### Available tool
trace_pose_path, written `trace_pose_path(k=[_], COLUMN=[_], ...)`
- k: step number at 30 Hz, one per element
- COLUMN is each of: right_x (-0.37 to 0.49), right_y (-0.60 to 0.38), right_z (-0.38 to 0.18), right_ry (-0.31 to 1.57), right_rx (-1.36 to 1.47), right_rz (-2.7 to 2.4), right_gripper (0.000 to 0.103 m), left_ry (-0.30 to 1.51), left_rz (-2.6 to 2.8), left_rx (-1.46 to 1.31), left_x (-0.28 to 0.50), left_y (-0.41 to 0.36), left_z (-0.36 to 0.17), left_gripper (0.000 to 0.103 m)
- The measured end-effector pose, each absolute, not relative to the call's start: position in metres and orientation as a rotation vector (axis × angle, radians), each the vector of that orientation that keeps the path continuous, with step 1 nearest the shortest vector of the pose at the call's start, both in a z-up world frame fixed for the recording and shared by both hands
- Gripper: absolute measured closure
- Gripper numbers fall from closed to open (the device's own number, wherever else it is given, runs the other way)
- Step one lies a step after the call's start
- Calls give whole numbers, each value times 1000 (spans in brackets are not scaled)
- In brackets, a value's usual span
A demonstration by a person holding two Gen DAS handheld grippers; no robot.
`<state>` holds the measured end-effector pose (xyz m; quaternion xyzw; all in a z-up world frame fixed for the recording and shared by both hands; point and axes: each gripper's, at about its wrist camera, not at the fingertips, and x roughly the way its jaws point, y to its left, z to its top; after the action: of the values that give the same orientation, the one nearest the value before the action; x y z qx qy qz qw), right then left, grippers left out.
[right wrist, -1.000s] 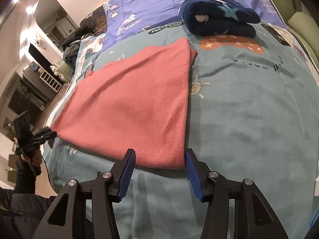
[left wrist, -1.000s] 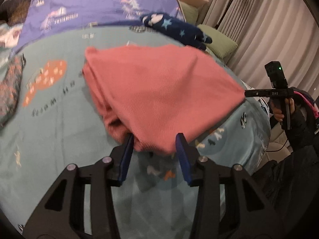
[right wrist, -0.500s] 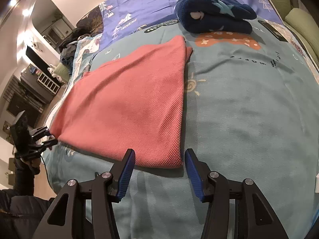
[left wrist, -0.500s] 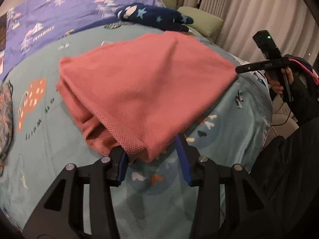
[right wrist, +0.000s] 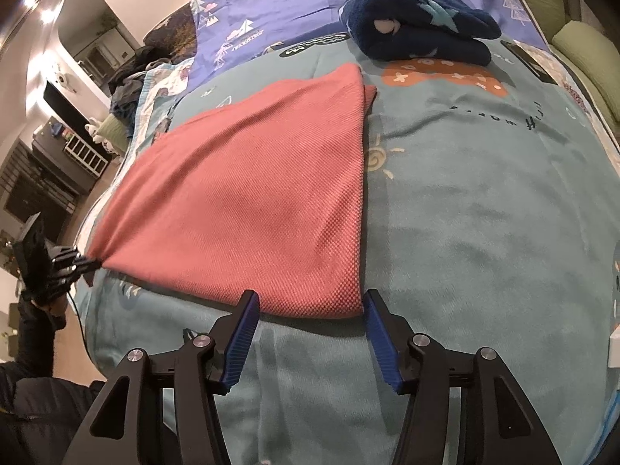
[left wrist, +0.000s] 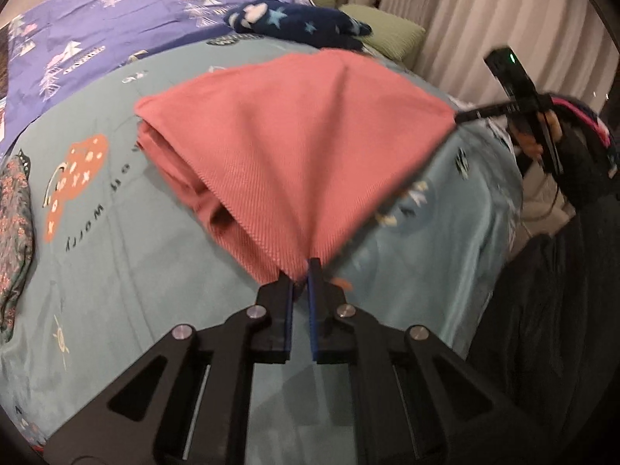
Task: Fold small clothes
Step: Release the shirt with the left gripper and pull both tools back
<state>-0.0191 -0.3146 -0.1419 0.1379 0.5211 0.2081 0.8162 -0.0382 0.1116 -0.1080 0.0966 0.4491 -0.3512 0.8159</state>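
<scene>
While the left gripper (left wrist: 301, 277) was clamped tight on one near corner of the pink garment (left wrist: 294, 131), its blue pads pinching a bunched point of cloth, the right gripper (right wrist: 310, 312) had its jaws apart and opening, straddling the other near corner without pressing on it. The garment lay partly folded on the teal bedspread (right wrist: 465, 232), nearer the person's edge of the bed than the navy star-print bundle (right wrist: 418, 27), which sat just beyond the garment's far corner. From the left wrist view the cloth rose in a tent toward the pinched corner, and its side away from the right gripper sagged in loose layers. The chief risk, as I judged it, was an uneven fold: with only one corner held, a pull would drag the garment aslant across the bedspread and rumple those loose layers. A second risk was that the right gripper, closing low, would nip the bedspread along with the hem, or catch only the top layer. A third was the pinched corner slipping out, since the hold was on a small point of knit. As for writing, dark lettering beside the garment on the bedspread (left wrist: 87, 224) appeared to end in "worry"; the rest was too distorted to read, and no brand label showed on the garment.
</scene>
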Motion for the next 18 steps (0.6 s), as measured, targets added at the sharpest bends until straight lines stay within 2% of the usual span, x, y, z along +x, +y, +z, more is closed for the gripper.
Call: trace_pose_path(k=[5, 14, 16, 18], right_x=[-24, -32, -28, -21], right_y=[-319, -312, -310, -313], right_z=[-145, -139, -139, -141], right_ry=[1112, 1069, 1053, 1042], right_rx=[309, 178, 149, 156], right_rz=[434, 494, 509, 524], right_gripper=[46, 46, 46, 46], left_ry=[1012, 987, 953, 911], left_rz=[-717, -564, -546, -533], left_rx=[140, 104, 91, 76], left_x=[-39, -46, -48, -50], left_y=[120, 140, 140, 136], left_z=[-122, -109, -101, -90], left_gripper=[96, 95, 91, 82])
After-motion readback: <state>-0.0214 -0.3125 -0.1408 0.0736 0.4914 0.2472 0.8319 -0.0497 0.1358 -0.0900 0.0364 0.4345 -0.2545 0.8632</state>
